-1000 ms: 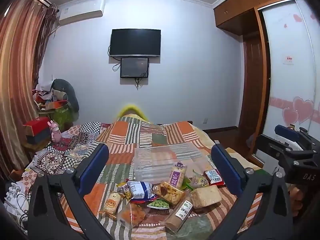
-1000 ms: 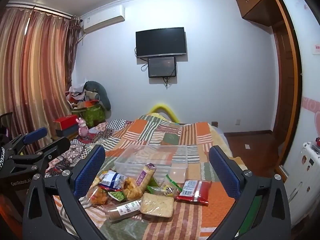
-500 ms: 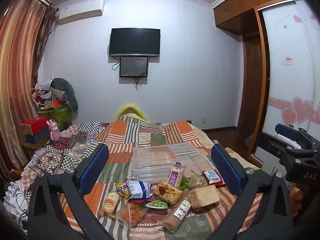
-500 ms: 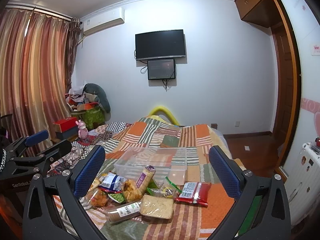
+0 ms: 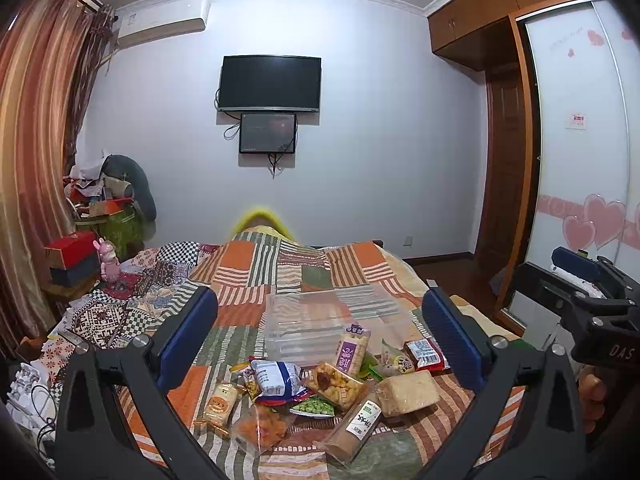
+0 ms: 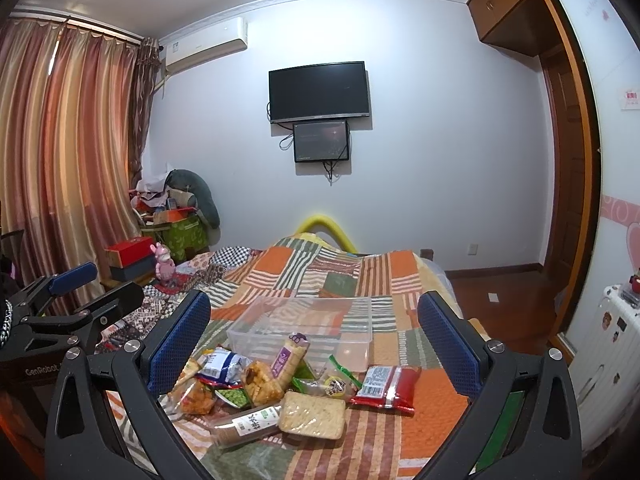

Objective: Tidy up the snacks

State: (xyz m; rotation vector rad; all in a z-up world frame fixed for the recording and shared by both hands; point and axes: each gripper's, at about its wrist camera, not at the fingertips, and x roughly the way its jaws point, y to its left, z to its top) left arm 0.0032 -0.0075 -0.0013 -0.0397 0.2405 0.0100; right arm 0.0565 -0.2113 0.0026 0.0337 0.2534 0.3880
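A pile of several snack packets (image 5: 316,384) lies on the patchwork bed, seen also in the right wrist view (image 6: 280,384). It includes a red packet (image 6: 386,386), a pale cracker block (image 6: 312,414), a blue-white bag (image 5: 276,374) and a purple-labelled pack (image 5: 352,350). A clear plastic bin (image 5: 320,320) stands just behind the pile and also shows in the right wrist view (image 6: 304,324). My left gripper (image 5: 320,344) is open and empty, above and short of the pile. My right gripper (image 6: 316,344) is open and empty too.
The quilt (image 5: 280,264) covers the bed. Boxes and a pink toy (image 5: 108,260) crowd a stand at the left by the curtain. A wardrobe (image 5: 580,160) and wooden floor (image 6: 500,292) lie to the right. A TV (image 5: 272,84) hangs on the far wall.
Both views have shifted slightly, with the snack pile sitting a little higher in frame. Both grippers stay open and nothing on the bed has moved.
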